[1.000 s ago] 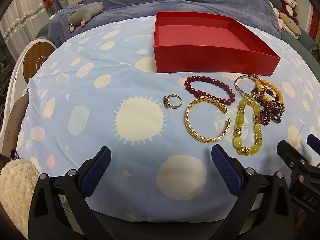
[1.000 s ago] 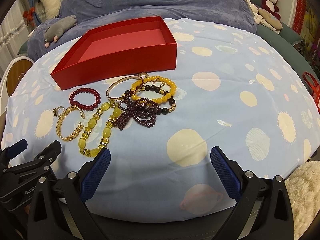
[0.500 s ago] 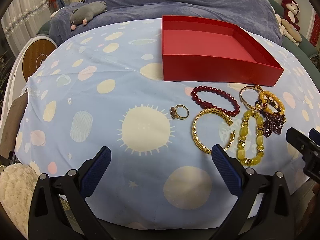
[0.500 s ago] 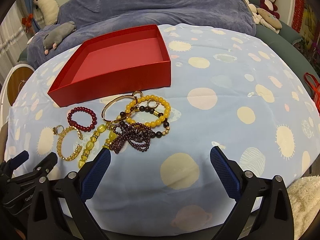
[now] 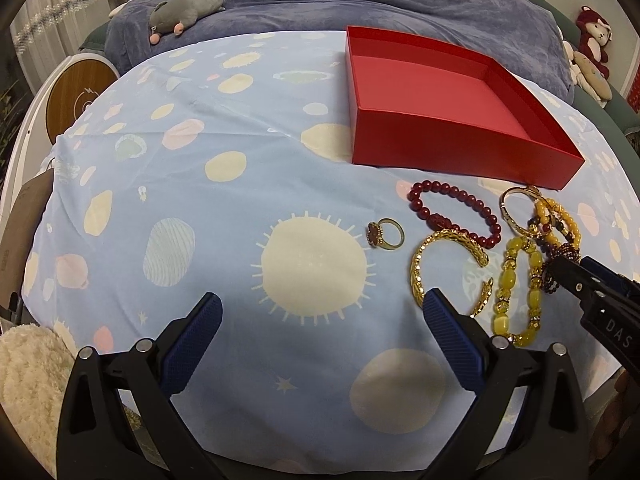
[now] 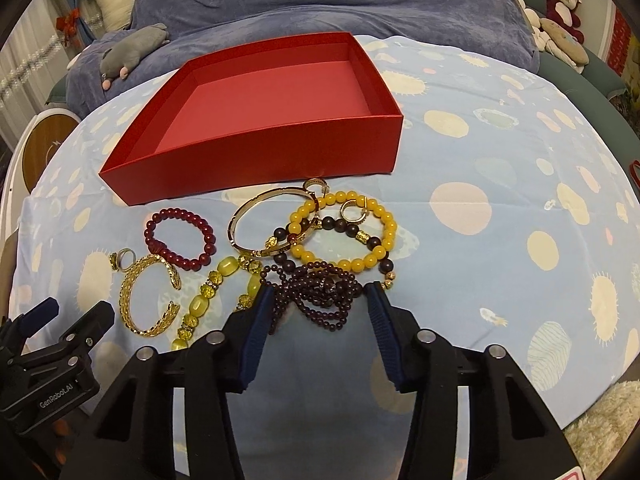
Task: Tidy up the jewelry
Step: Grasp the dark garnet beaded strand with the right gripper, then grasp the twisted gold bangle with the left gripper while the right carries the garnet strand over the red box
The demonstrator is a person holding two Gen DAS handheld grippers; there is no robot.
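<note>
We note the right gripper (image 6: 318, 300), wide a second ago, now closing around the dark purple bead strand (image 6: 320, 292), a tangled heap between its fingers, pads not yet pressing; left gripper (image 5: 320, 312) spread.

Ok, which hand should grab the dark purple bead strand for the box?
Right. The right gripper already has its fingers either side of the dark purple bead strand and closing on it. The left gripper hangs open over bare cloth.

Red box (image 6: 256, 160) — pale-blue, planet-spotted cloth (image 6: 500, 184).
</note>
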